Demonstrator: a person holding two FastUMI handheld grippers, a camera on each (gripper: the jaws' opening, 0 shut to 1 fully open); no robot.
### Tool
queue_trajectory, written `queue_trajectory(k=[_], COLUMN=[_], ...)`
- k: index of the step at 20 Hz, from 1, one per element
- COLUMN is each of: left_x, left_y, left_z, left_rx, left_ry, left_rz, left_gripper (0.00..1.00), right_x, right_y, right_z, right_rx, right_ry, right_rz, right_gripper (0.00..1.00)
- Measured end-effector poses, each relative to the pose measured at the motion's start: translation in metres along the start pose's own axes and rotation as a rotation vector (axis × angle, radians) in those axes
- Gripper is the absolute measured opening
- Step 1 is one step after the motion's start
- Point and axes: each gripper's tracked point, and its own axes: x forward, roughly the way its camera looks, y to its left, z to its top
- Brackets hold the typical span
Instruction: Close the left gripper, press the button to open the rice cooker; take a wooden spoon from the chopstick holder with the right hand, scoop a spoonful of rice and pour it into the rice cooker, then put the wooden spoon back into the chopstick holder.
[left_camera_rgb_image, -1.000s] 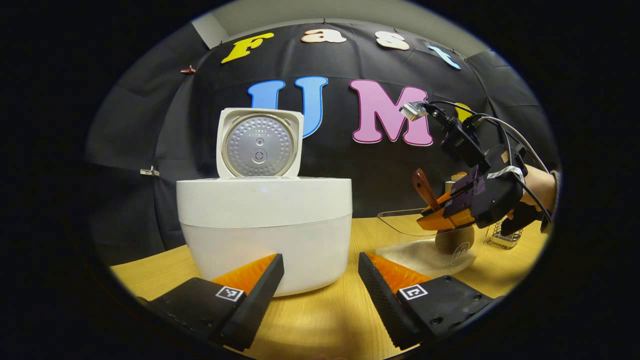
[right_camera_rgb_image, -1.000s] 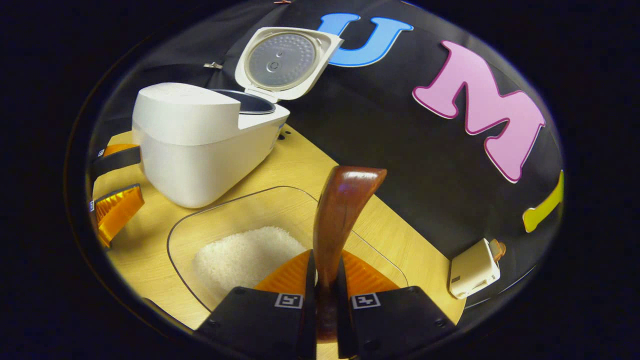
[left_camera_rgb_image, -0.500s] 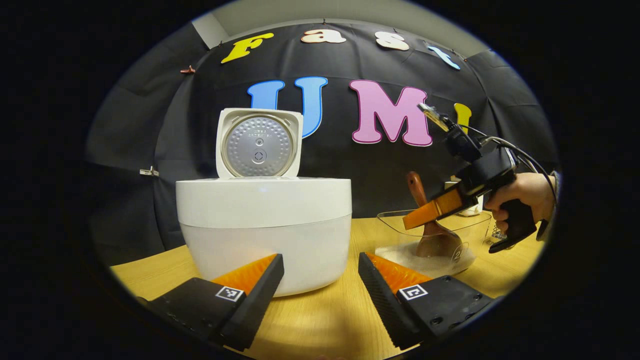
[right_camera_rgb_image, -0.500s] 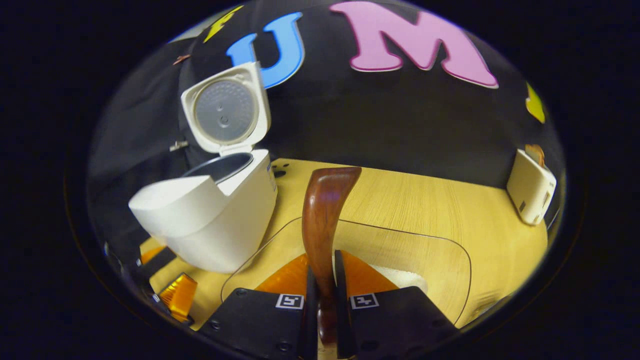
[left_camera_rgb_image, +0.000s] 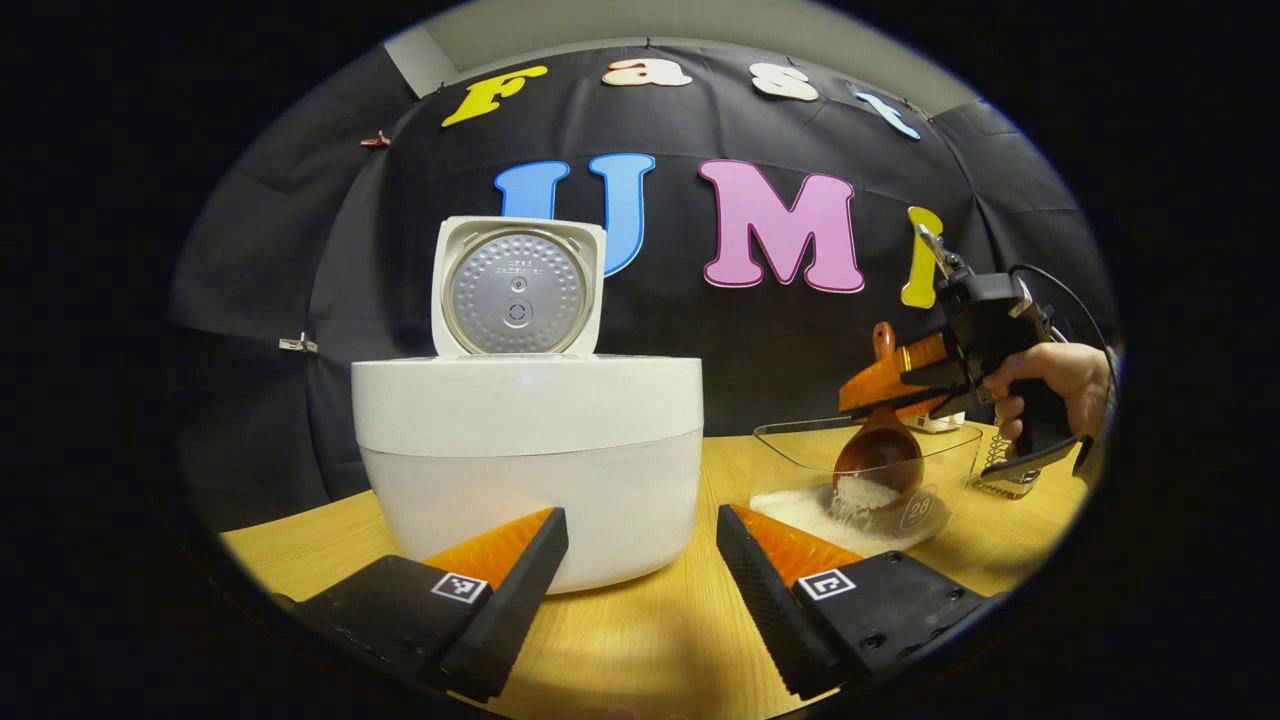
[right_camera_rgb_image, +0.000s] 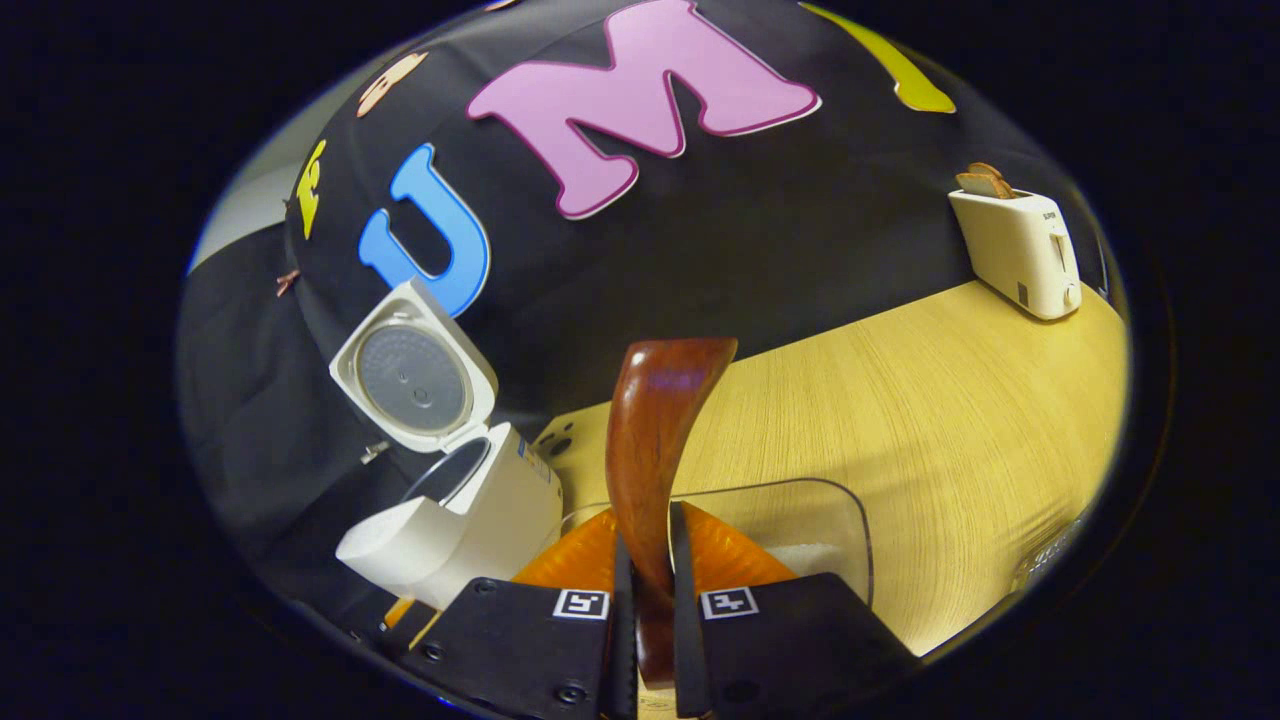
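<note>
One loaded wooden spoon (left_camera_rgb_image: 880, 455), clamped in the right hand-held gripper (right_camera_rgb_image: 648, 600), may spill rice (left_camera_rgb_image: 815, 508) if tilted; left hand-held gripper (left_camera_rgb_image: 640, 560) gapes empty.

My jaws clamped on wooden spoon (right_camera_rgb_image: 655, 450) handle, both fingers (right_camera_rgb_image: 530, 640) pressing its sides; handle rises straight ahead, curving right at top. Clear container (right_camera_rgb_image: 800, 520) just beyond jaws, white rice (right_camera_rgb_image: 810, 556) inside. Rice cooker (right_camera_rgb_image: 470, 520) on left, lid (right_camera_rgb_image: 412, 366) raised, inner pot rim visible. Cream toaster (right_camera_rgb_image: 1020, 250) far right on desk (right_camera_rgb_image: 950, 420), well apart, slices sticking out of top.
</note>
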Motion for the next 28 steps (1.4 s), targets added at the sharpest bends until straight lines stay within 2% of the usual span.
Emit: queue_trajectory(k=[6,9,12,19,22,28], left_x=[-0.001,-0.002,-0.003,-0.008,-0.009,-0.013], left_y=[0.001,0.001,0.001,0.000,0.004,0.003], left_z=[0.000,0.000,0.000,0.000,0.000,0.000], left_rx=[0.001,0.001,0.002,0.003,0.003,0.002], left_ry=[-0.001,-0.002,-0.004,-0.004,0.000,0.002], left_rz=[-0.033,-0.054,-0.072,-0.115,-0.096,-0.081], left_gripper=[0.96,0.96,0.96,0.96,0.97,0.97], right_x=[-0.011,-0.013,-0.019,-0.006,0.011,0.062], right_y=[-0.002,0.004,0.015,0.093,0.135,0.195], right_z=[0.039,0.049,0.065,0.101,0.109,0.092], right_rx=[0.155,0.239,0.243,0.340,0.347,0.354], right_ry=[-0.133,-0.162,-0.210,-0.228,-0.223,-0.183], right_rz=[-0.009,0.007,0.011,0.124,0.169,0.221], right_gripper=[0.18,0.18,0.18,0.18,0.18,0.18])
